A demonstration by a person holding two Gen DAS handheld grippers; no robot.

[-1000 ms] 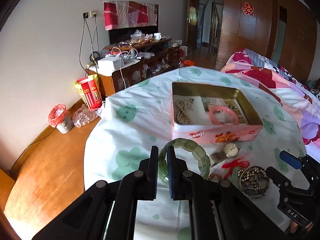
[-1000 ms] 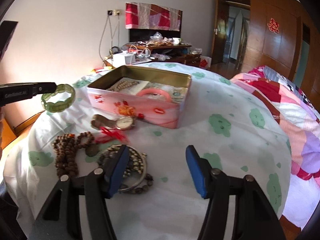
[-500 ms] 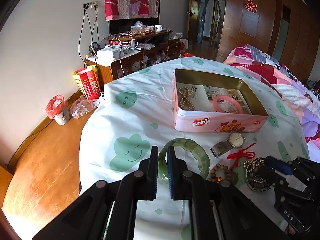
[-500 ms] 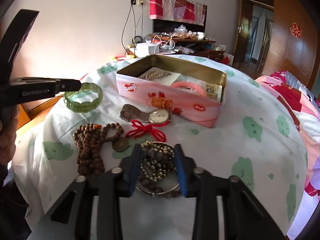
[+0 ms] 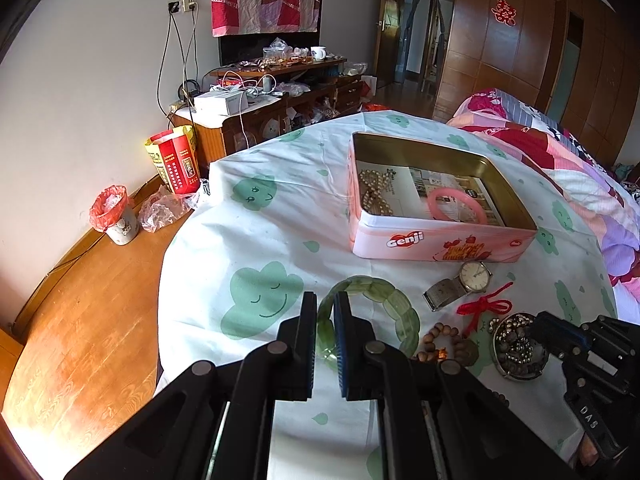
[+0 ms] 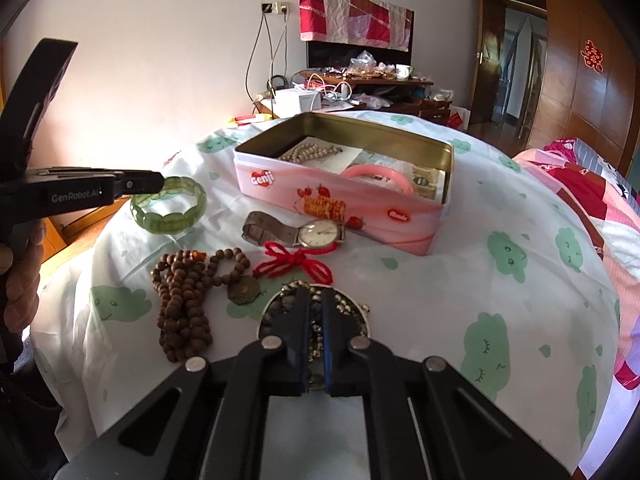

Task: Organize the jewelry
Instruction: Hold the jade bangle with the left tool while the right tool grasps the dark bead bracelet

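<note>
My left gripper (image 5: 325,322) reaches level over the table's near edge, fingers pinching one green jade bangle (image 5: 370,320) clear of the cloth. Right of it lie one wooden bead string (image 6: 184,296), one wristwatch (image 6: 298,233) and one red knot cord (image 6: 294,264). My right gripper (image 6: 316,320) angles down, nearly closed on the beaded bracelet pile (image 6: 348,308). The pink tin (image 6: 344,200) behind holds one pink bangle (image 6: 378,176) and one pearl strand (image 6: 308,154).
</note>
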